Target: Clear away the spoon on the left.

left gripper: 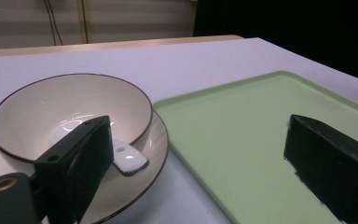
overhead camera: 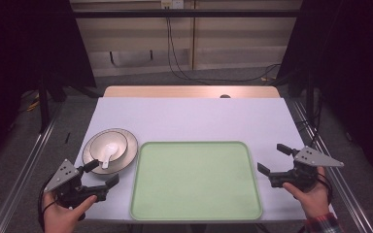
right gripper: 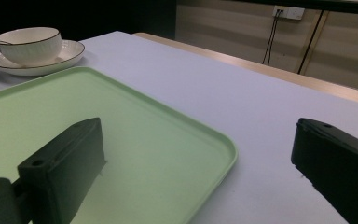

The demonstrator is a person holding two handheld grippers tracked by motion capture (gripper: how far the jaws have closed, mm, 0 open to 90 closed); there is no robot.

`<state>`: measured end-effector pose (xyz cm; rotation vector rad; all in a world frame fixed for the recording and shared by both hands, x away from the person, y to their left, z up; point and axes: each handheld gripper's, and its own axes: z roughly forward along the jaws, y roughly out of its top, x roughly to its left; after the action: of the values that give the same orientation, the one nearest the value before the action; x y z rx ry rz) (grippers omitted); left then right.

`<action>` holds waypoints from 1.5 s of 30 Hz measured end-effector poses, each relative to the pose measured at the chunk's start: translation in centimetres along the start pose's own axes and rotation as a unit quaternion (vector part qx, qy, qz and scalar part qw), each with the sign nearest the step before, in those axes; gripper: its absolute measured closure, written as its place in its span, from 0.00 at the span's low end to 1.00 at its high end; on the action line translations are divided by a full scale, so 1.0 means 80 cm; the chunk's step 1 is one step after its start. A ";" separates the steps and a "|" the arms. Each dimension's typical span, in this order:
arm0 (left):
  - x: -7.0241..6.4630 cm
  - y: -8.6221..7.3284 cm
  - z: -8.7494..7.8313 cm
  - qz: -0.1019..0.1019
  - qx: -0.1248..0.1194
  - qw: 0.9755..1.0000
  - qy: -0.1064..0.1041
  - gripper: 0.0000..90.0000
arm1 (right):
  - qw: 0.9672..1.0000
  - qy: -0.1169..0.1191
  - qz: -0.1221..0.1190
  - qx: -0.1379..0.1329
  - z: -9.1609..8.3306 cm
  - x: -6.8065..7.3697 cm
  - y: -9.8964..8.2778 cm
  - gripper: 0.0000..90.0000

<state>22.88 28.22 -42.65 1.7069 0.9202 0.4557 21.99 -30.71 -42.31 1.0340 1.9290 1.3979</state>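
Your left gripper [overhead camera: 102, 174] and right gripper [overhead camera: 273, 158] are both open, empty; tray [overhead camera: 196, 213] bare, bowl [overhead camera: 108, 145] untouched near the table's left edge: nothing apparently started.

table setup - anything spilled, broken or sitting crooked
Nothing stands out. The bowl sits upright on its plate with the white spoon resting in it, handle over the rim. The green tray lies flat and bare beside them. No spills or damage show.

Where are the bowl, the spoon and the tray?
bowl [overhead camera: 108, 146]: high view, its inner wall.
spoon [left gripper: 129, 159]: left gripper view, handle end on the plate.
tray [overhead camera: 194, 179]: high view, its bare floor.
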 end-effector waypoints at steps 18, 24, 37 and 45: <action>0.006 -0.010 -0.004 -0.010 0.011 0.999 0.037 0.34 | 1.000 0.002 0.004 -0.002 0.002 -0.001 0.000 0.02; 0.009 -0.013 -0.006 -0.018 0.016 0.999 0.040 0.41 | 1.000 0.003 0.000 -0.001 0.002 -0.002 0.000 0.02; 0.015 -0.017 0.004 -0.029 0.029 0.998 0.056 0.51 | 1.000 0.004 -0.001 -0.006 0.002 -0.002 0.000 0.03; 0.019 -0.015 0.010 -0.028 0.025 0.997 0.068 0.62 | 1.000 0.004 -0.004 -0.006 0.002 -0.002 0.000 0.03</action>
<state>23.93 29.01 -44.25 1.7067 1.0819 0.5198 22.19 -30.75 -42.37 1.0164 1.9258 1.4090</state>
